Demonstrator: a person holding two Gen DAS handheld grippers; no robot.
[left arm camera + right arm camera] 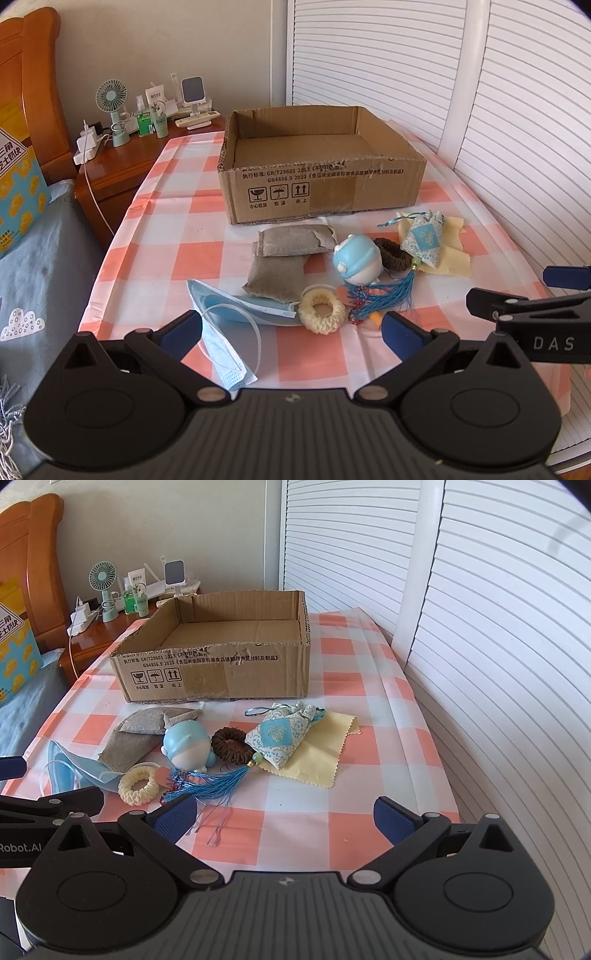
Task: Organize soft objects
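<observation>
On the cardboard box front wall we read "GB/T29601 2013" and below it "GB4806.9 2023", w/ Chinese print around both. Lower left of that wall we see 3 handling signs: wine glass, umbrella, two up arrows, each w/ a small Chinese caption. On the right gripper body, seen from the left wrist view, we read "DAS". On the left gripper body, from the right wrist view, "Robot.AI". The yellow-blue package by the headboard carries big Chinese characters; the bedside bottles' labels are too small for us.

Left gripper and right gripper hover side by side, jaws spread wide, holding nothing
</observation>
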